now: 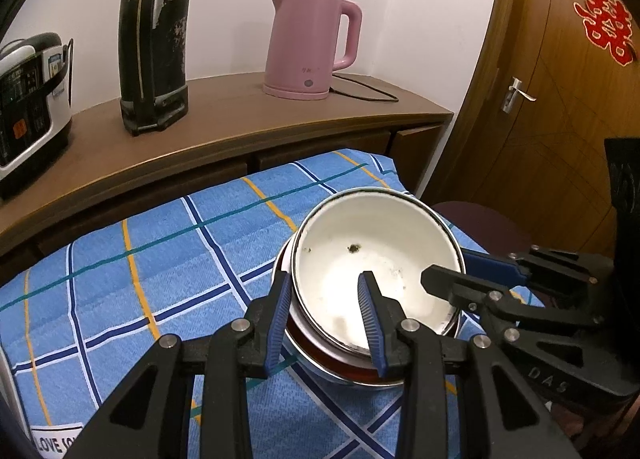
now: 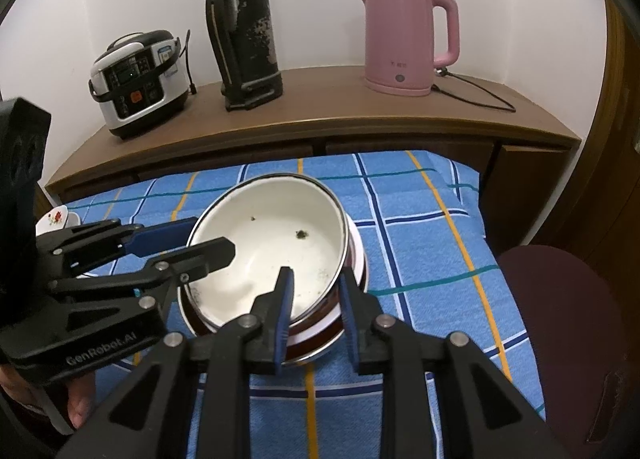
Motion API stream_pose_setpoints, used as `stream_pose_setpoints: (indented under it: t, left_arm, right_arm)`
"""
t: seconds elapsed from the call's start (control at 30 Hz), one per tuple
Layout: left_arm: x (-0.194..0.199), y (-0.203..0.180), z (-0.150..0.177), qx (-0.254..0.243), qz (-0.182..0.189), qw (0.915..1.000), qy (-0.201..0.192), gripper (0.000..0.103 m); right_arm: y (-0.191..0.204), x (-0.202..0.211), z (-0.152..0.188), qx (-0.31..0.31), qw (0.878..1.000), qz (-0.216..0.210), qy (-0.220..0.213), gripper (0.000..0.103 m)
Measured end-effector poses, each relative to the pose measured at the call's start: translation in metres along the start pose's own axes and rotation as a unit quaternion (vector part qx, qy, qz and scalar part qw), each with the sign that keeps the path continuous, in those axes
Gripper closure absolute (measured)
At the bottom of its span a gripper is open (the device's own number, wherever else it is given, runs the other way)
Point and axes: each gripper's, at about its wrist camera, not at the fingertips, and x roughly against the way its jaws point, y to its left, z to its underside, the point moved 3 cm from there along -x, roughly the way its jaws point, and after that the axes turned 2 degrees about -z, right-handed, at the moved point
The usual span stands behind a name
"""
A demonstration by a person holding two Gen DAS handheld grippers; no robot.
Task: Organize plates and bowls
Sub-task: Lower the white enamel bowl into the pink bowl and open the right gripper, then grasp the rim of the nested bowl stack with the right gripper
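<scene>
Looking past the white bowl (image 1: 376,271), I see a pink kettle (image 1: 312,47), a black flask (image 1: 156,39) and a rice cooker (image 1: 32,99) on the wooden sideboard (image 1: 248,119) behind it. A small flowered dish (image 2: 56,219) lies left of the bowl. The bowl sits on a stack of dishes (image 2: 344,323) on the blue checked cloth (image 1: 140,271). My left gripper (image 1: 326,323) and right gripper (image 2: 316,319) each straddle the bowl's rim, one finger inside and one outside; whether they pinch it, I cannot tell.

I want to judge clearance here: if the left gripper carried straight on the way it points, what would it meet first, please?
The left gripper already straddles the near rim of the white enamel bowl, one finger inside, one outside. Going straight on, the inside finger would probably meet the bowl's inner wall first; depth is unclear.
</scene>
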Motion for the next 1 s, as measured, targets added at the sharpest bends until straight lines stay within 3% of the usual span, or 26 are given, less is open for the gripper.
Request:
stream_pose_setpoints:
  t: [0.03, 0.1, 0.2, 0.33, 0.47, 0.7, 0.83, 1.0]
  left_arm:
    - [0.001, 0.0, 0.0, 0.002, 0.004, 1.0, -0.001, 0.065]
    - [0.001, 0.0, 0.0, 0.0, 0.003, 1.0, -0.002, 0.065]
    - [0.001, 0.0, 0.0, -0.008, -0.006, 0.9999, -0.005, 0.064]
    - [0.006, 0.002, -0.003, -0.017, -0.028, 0.9992, -0.021, 0.044]
    - [0.015, 0.007, -0.007, -0.017, -0.031, 0.9983, -0.046, 0.034]
    - [0.009, 0.022, -0.004, 0.009, -0.04, 0.9985, -0.036, 0.033]
    - [0.002, 0.036, 0.005, 0.055, -0.01, 0.9984, -0.008, 0.033]
    - [-0.005, 0.032, 0.011, 0.068, 0.018, 0.9975, 0.009, 0.033]
  right_arm:
    - [0.001, 0.001, 0.0, 0.004, 1.0, 0.004, -0.003, 0.063]
    - [0.002, 0.004, -0.001, 0.012, 1.0, 0.01, -0.011, 0.056]
    - [0.001, 0.006, -0.002, 0.012, 1.0, 0.011, -0.015, 0.055]
    - [-0.003, 0.005, -0.001, 0.006, 1.0, 0.012, -0.015, 0.054]
    - [-0.008, 0.007, 0.001, -0.004, 1.0, 0.013, -0.021, 0.053]
    - [-0.021, 0.008, 0.005, -0.038, 0.999, 0.012, -0.031, 0.052]
    - [-0.026, 0.001, 0.01, -0.054, 0.998, -0.002, -0.019, 0.053]
    - [-0.023, -0.009, 0.014, -0.069, 0.997, -0.025, -0.008, 0.052]
